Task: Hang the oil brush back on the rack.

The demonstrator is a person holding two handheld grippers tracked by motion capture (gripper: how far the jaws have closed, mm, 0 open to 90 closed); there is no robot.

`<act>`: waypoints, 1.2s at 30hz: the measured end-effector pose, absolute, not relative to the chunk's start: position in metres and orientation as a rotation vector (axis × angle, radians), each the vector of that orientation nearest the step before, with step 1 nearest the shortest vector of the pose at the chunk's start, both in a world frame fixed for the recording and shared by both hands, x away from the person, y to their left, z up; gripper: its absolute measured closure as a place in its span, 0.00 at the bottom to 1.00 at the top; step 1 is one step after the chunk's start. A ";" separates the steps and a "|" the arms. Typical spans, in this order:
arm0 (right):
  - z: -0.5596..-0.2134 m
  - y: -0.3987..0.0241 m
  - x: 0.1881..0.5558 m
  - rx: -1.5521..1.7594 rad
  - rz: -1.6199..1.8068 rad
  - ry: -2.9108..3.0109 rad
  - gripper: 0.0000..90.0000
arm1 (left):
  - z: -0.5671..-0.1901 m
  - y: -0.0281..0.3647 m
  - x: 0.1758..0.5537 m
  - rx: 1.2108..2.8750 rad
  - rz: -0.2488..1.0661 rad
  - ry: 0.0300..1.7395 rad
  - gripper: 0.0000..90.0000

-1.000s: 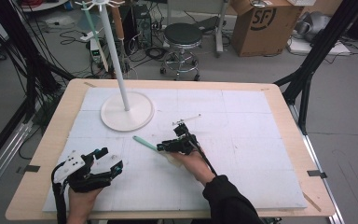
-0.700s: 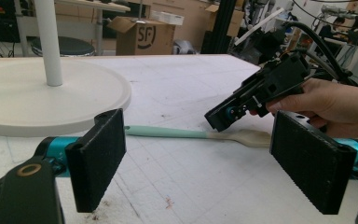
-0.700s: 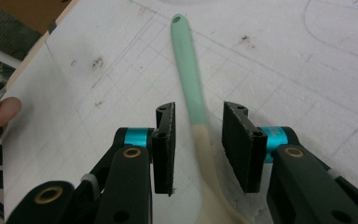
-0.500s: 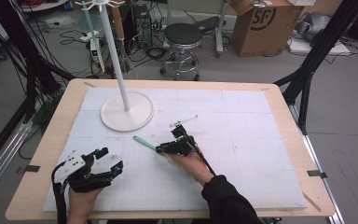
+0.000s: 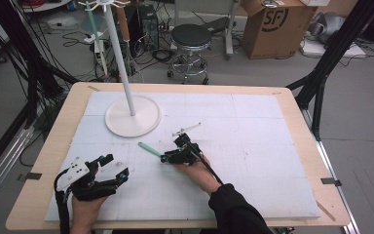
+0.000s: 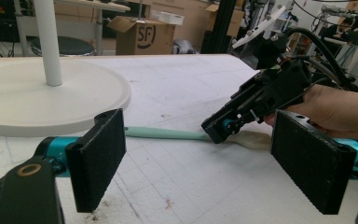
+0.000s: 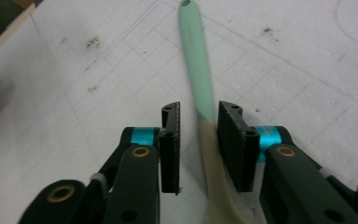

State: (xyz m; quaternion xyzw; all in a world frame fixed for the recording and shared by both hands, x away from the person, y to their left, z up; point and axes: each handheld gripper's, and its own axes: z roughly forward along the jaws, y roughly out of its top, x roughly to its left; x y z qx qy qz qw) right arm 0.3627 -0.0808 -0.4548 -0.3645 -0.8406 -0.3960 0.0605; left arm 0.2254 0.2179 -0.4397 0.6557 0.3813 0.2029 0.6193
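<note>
My spatula (image 7: 196, 70), mint-green handle with a cream head, lies mid-table near the white stand (image 5: 132, 116). My right gripper (image 7: 198, 140) has slid left, jaws narrowly straddling it; my left gripper (image 6: 200, 158) stays wide open.

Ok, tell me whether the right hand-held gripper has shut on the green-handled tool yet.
Not yet. The right hand-held gripper straddles the green-handled tool, which lies flat on the mat, but a gap shows beside its left pad.
</note>
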 end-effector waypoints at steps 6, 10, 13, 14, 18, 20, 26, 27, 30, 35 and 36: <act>-0.454 -0.076 0.358 -1.068 -1.192 -2.663 0.87 | -0.440 0.216 0.225 1.509 0.467 0.875 0.21; -0.454 -0.076 0.358 -1.057 -1.190 -2.677 0.88 | -0.439 0.215 0.225 1.511 0.465 0.872 0.21; -0.454 -0.077 0.359 -1.050 -1.191 -2.674 0.90 | -0.440 0.215 0.225 1.513 0.465 0.872 0.21; -0.455 -0.077 0.360 -1.050 -1.192 -2.666 0.90 | -0.440 0.215 0.226 1.514 0.465 0.871 0.21; -0.454 -0.077 0.360 -1.042 -1.193 -2.676 0.91 | -0.440 0.215 0.226 1.512 0.464 0.872 0.21; -0.454 -0.078 0.360 -1.050 -1.191 -2.667 0.92 | -0.440 0.216 0.226 1.508 0.464 0.876 0.21; -0.448 -0.085 0.364 -1.064 -1.295 -2.533 0.93 | -0.441 0.219 0.227 1.495 0.462 0.883 0.21; -0.445 -0.087 0.364 -1.074 -1.324 -2.510 0.93 | -0.441 0.219 0.227 1.495 0.463 0.883 0.21; -0.438 -0.095 0.366 -1.107 -1.390 -2.437 0.93 | -0.440 0.219 0.226 1.499 0.465 0.878 0.21; -0.427 -0.104 0.368 -1.140 -1.480 -2.351 0.93 | -0.440 0.218 0.226 1.501 0.466 0.879 0.21; -0.424 -0.104 0.369 -1.136 -1.499 -2.348 0.93 | -0.440 0.218 0.226 1.499 0.466 0.879 0.21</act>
